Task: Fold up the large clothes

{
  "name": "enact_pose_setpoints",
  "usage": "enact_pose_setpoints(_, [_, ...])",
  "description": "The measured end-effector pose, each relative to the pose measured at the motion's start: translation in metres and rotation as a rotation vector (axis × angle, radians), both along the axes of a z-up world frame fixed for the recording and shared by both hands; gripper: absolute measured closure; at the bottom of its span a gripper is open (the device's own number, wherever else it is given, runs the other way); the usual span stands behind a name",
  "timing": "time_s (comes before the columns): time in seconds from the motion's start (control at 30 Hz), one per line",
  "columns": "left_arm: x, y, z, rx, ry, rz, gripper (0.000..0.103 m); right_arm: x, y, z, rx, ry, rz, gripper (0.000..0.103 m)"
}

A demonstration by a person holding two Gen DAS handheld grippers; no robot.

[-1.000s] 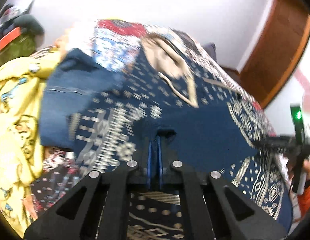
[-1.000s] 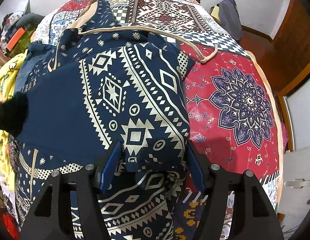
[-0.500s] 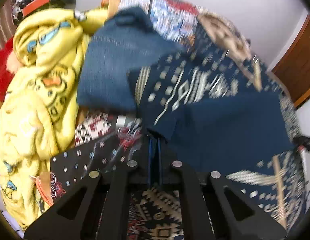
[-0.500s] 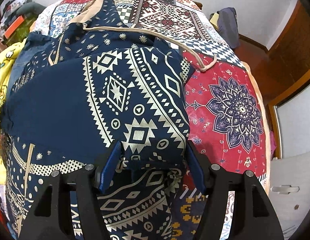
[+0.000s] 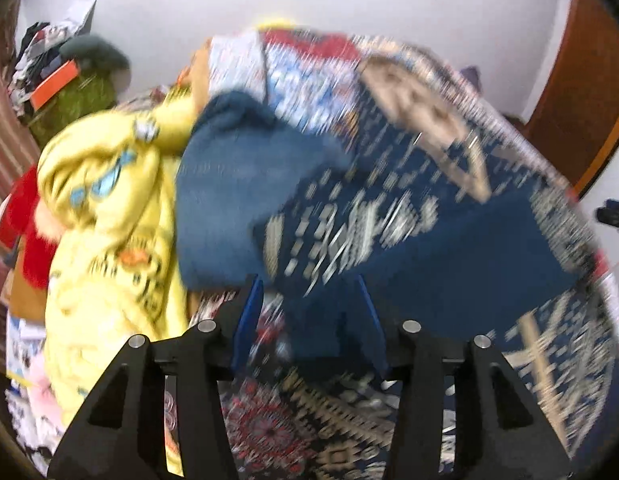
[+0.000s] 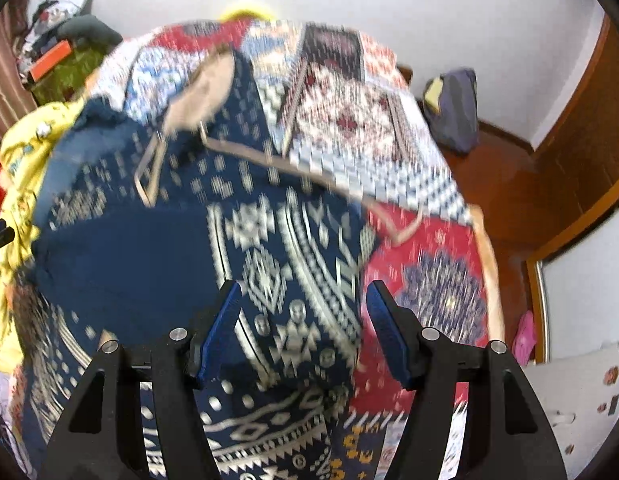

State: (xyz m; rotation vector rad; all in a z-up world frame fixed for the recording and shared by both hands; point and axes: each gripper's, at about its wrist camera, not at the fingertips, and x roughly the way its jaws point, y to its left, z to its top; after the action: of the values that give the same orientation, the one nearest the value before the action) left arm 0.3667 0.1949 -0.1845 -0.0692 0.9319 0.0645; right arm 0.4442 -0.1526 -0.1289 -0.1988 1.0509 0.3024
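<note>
Both grippers have their fingers apart over the navy patterned garment (image 6: 293,264), which lies folded on the patchwork bedspread (image 6: 437,280). The left gripper (image 5: 307,312) sits at its 9 o'clock edge, the right gripper (image 6: 303,320) at 6 o'clock. One fold looks laid; next calls for regripping an edge.

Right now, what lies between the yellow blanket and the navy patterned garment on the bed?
In the left wrist view, a folded blue denim piece lies between the yellow blanket and the navy patterned garment, whose edge overlaps it.
</note>
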Motion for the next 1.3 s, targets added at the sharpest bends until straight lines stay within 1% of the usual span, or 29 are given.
enact_pose_setpoints(0.07, [0.011,-0.005,0.021,-0.038,-0.044,-0.024,0.056,0.008,0.005,0.014,0.025,-0.031,0.010,0.042])
enact_pose_setpoints(0.13, [0.027,-0.010,0.037,-0.057,-0.078,-0.045,0.054,0.016,0.010,0.026,0.052,-0.054,0.020,0.042])
enact_pose_setpoints(0.23, [0.055,-0.020,0.054,-0.055,-0.111,-0.070,0.052,0.034,0.021,0.038,0.073,-0.090,0.027,0.042])
enact_pose_setpoints(0.3, [0.071,-0.026,0.057,-0.046,-0.117,-0.082,0.051,0.044,0.030,0.043,0.086,-0.106,0.032,0.042])
enact_pose_setpoints(0.37, [0.090,-0.031,0.055,-0.037,-0.112,-0.086,0.050,0.055,0.040,0.043,0.100,-0.108,0.039,0.042])
enact_pose_setpoints(0.43, [0.108,-0.033,0.046,-0.054,-0.091,-0.085,0.049,0.068,0.051,0.038,0.106,-0.102,0.042,0.042])
enact_pose_setpoints(0.5, [0.125,-0.033,0.033,-0.083,-0.064,-0.058,0.049,0.080,0.063,0.028,0.101,-0.086,0.048,0.042])
enact_pose_setpoints(0.57, [0.144,-0.034,0.014,-0.149,-0.030,-0.041,0.049,0.091,0.076,0.015,0.096,-0.057,0.056,0.042])
enact_pose_setpoints(0.6, [0.154,-0.034,0.002,-0.197,-0.010,-0.034,0.049,0.099,0.084,0.004,0.088,-0.036,0.057,0.042])
enact_pose_setpoints(0.67, [0.170,-0.035,-0.017,-0.239,0.025,-0.015,0.049,0.109,0.094,-0.012,0.080,-0.008,0.058,0.042])
enact_pose_setpoints(0.8, [0.197,-0.038,-0.050,-0.245,0.085,0.021,0.049,0.130,0.111,-0.044,0.085,0.069,0.045,0.042])
enact_pose_setpoints(0.9, [0.216,-0.037,-0.072,-0.276,0.119,0.041,0.049,0.146,0.121,-0.066,0.097,0.118,0.016,0.042])
enact_pose_setpoints(1.03, [0.230,-0.038,-0.083,-0.314,0.121,0.057,0.049,0.165,0.123,-0.079,0.136,0.155,-0.019,0.041])
enact_pose_setpoints(1.07, [0.234,-0.039,-0.085,-0.317,0.122,0.058,0.049,0.170,0.122,-0.081,0.153,0.162,-0.030,0.040])
enact_pose_setpoints(1.1, [0.237,-0.040,-0.086,-0.314,0.121,0.061,0.049,0.177,0.120,-0.083,0.173,0.169,-0.052,0.039])
enact_pose_setpoints(1.2, [0.248,-0.045,-0.086,-0.282,0.109,0.069,0.047,0.189,0.119,-0.088,0.180,0.189,-0.091,0.037])
enact_pose_setpoints(1.3, [0.261,-0.043,-0.091,-0.286,0.116,0.094,0.043,0.200,0.122,-0.098,0.182,0.205,-0.106,0.036])
